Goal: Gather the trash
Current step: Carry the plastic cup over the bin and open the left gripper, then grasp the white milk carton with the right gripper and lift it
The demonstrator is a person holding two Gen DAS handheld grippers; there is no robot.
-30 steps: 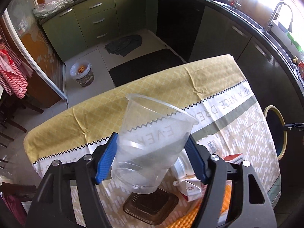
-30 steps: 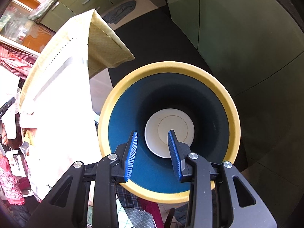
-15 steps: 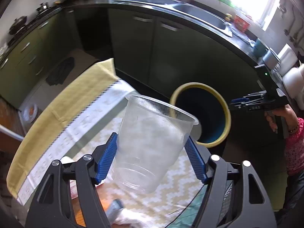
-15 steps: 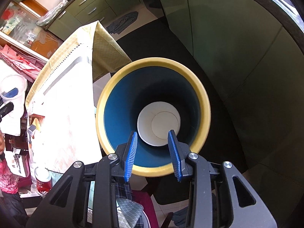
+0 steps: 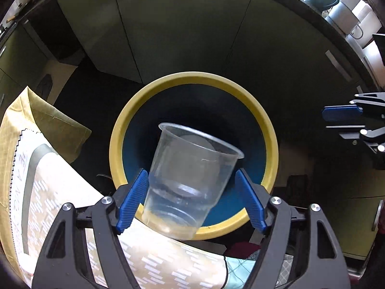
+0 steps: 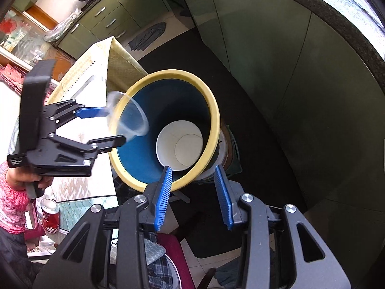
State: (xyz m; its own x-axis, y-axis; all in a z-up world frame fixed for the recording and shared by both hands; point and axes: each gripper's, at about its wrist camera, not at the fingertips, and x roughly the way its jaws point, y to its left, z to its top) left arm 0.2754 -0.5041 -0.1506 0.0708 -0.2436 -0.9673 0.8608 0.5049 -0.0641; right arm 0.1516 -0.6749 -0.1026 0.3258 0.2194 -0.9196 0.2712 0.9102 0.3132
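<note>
Left wrist view: one clear plastic cup [image 5: 192,180], clamped between the two blue pads of my left gripper [image 5: 191,201], tilted with its mouth away from me. Pads press its lower sides. One bin [image 5: 115,154], yellow rim, blue inside, directly beyond the cup; the cup's base overlaps the near rim in this view. One pale round shape shows through the cup wall, too blurred by the plastic to name here. One tablecloth [image 5: 48,192] at lower left, its corner hanging just beside the bin's rim. My right gripper [image 5: 341,120] enters at the right edge, cut off by the frame, well apart from the bin. Dark floor around the bin's far side.

Right wrist view: my right gripper [image 6: 193,197], jaws parted wide, holding nothing; its left pad overlaps the bin's [image 6: 214,110] near rim in the picture, contact not clear. One white paper cup [image 6: 180,144] lying at the bin's bottom. My left gripper [image 6: 113,127] at left holds the clear plastic cup [image 6: 127,114] at the bin's mouth, over the rim's table side; the cup reads mostly as a faint ring. One red can [image 6: 49,219] at lower left, partly hidden. Green cabinets [image 6: 264,48] stand behind, dark floor between them and the bin.
</note>
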